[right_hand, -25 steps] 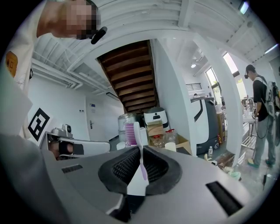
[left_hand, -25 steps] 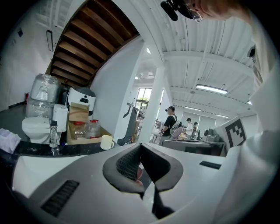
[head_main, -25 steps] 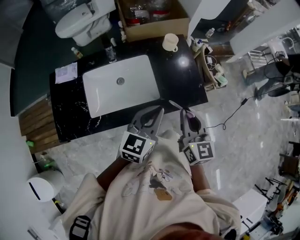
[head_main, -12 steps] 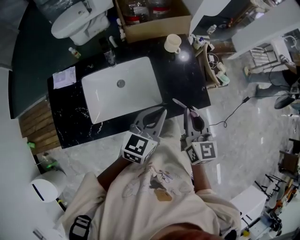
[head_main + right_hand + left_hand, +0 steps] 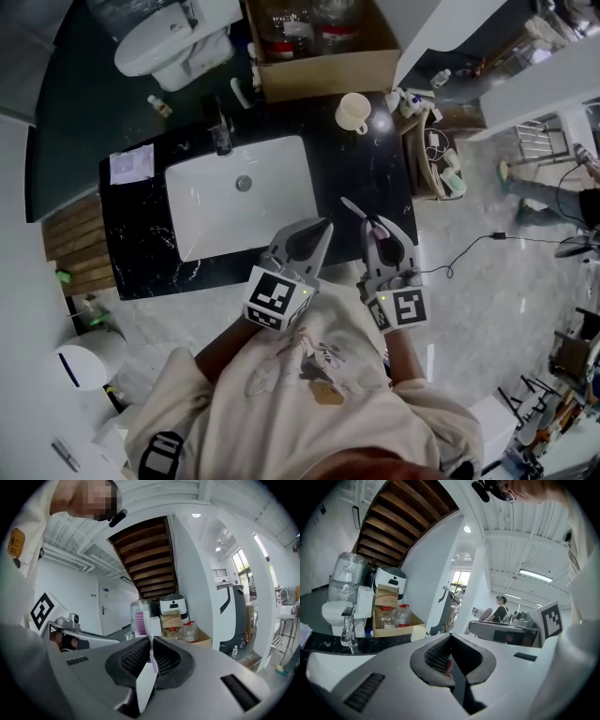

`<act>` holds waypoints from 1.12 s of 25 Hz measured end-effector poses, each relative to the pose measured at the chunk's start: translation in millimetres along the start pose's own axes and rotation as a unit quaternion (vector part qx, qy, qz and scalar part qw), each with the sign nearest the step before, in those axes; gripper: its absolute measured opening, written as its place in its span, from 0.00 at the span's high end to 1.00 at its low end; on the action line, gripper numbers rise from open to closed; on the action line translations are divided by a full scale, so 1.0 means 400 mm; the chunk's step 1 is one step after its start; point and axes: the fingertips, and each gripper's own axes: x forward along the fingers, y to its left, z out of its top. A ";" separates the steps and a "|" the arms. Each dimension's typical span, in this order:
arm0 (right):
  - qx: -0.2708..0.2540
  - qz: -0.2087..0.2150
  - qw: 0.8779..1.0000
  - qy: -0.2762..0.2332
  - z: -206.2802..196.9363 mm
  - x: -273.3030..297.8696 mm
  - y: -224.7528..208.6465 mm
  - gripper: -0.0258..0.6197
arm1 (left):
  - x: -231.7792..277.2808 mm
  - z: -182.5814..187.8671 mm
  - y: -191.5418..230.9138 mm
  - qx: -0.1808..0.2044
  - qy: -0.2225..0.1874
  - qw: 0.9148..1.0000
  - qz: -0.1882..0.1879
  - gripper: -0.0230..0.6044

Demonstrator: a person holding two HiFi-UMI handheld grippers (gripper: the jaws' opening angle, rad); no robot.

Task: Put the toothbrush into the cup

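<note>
A cream cup (image 5: 353, 111) with a handle stands at the back right of the black counter (image 5: 366, 173); in the left gripper view the cup (image 5: 418, 633) shows beyond the jaws. My right gripper (image 5: 373, 223) is shut on a white and purple toothbrush (image 5: 356, 208), whose head sticks out forward and to the left over the counter's front part. In the right gripper view the toothbrush (image 5: 143, 625) stands up between the pads, pink bristles on top. My left gripper (image 5: 322, 227) hovers beside it at the sink's right front corner, jaws shut and empty.
A white sink (image 5: 239, 192) with a faucet (image 5: 222, 136) fills the counter's left half. A cardboard box (image 5: 319, 47) with jars sits behind the cup. A paper (image 5: 131, 164) lies far left. A cluttered shelf (image 5: 436, 155) stands right of the counter.
Both grippers have moved forward from the floor side to over the counter's front edge, closer to the cup. The toothbrush stays in the right gripper.
</note>
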 end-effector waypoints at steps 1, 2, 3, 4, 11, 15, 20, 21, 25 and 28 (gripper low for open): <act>0.001 0.004 1.000 0.000 0.006 0.013 -0.016 0.91 | 0.016 0.005 0.004 -0.001 0.001 1.000 0.004 0.94; 0.001 0.008 1.000 -0.001 0.012 0.025 -0.032 0.91 | 0.032 0.010 0.007 -0.002 0.002 1.000 0.008 0.94; 0.002 0.012 1.000 -0.001 0.018 0.036 -0.049 0.91 | 0.048 0.013 0.011 -0.004 0.003 1.000 0.013 0.94; 0.002 0.015 1.000 -0.001 0.023 0.046 -0.064 0.91 | 0.063 0.016 0.015 -0.005 0.003 1.000 0.017 0.94; 0.004 0.036 0.999 0.006 0.035 0.110 -0.153 0.91 | 0.150 0.041 0.039 -0.015 0.004 0.999 0.041 0.94; 0.006 0.045 0.999 0.010 0.036 0.152 -0.202 0.91 | 0.192 0.043 0.057 -0.012 0.007 0.998 0.056 0.94; 0.010 0.053 0.998 0.010 0.027 0.213 -0.253 0.91 | 0.238 0.031 0.093 -0.025 0.016 0.997 0.074 0.94; 0.010 0.056 0.998 0.011 0.023 0.226 -0.262 0.91 | 0.246 0.029 0.099 -0.027 0.017 0.996 0.078 0.94; 0.012 0.067 0.998 0.013 0.018 0.275 -0.295 0.91 | 0.280 0.023 0.123 -0.031 0.022 0.995 0.091 0.94; 0.014 0.071 0.997 0.015 0.011 0.304 -0.318 0.91 | 0.302 0.013 0.142 -0.038 0.026 0.994 0.099 0.94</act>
